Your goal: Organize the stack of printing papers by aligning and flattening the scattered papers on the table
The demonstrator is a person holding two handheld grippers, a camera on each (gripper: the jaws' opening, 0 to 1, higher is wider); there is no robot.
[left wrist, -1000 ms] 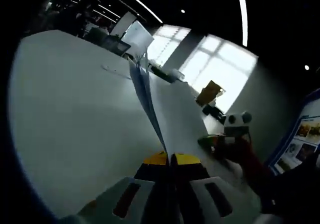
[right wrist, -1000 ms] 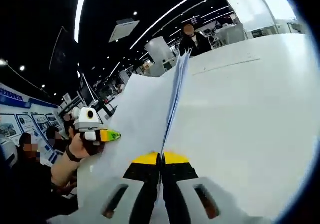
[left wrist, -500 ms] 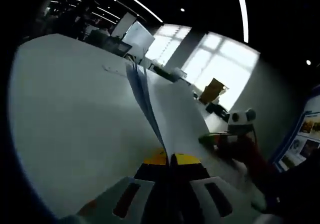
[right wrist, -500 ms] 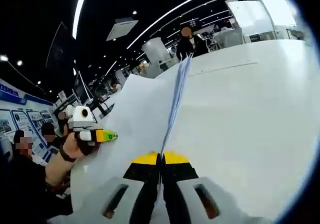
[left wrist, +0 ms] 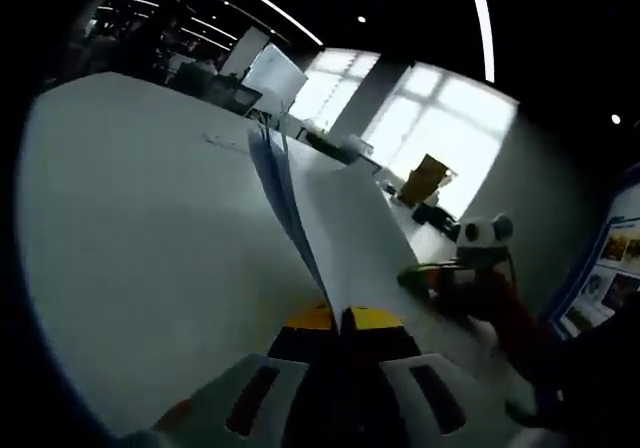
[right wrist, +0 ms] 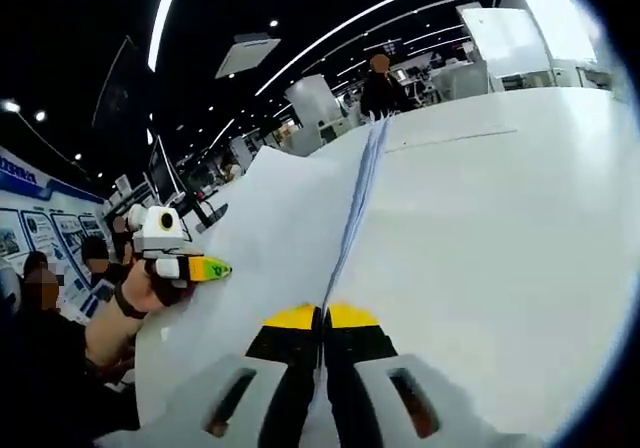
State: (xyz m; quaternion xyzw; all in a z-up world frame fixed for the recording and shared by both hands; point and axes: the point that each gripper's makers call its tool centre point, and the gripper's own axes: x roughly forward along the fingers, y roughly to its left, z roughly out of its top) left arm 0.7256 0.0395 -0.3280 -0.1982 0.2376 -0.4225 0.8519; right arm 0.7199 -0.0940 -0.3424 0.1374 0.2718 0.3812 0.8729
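While both grippers pinched the papers edge-on above the counter, left gripper and right gripper had fingers closed on the stack. Likely the squaring step; next move probably needs tapping the edges down, then laying the stack flat.

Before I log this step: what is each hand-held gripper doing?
Left hand-held gripper: closed on the papers.
Right hand-held gripper: closed on the papers.

Dark ceiling with long light strips overhead; bright windows lit the far wall, posters hung at one side, beyond a broad white table.
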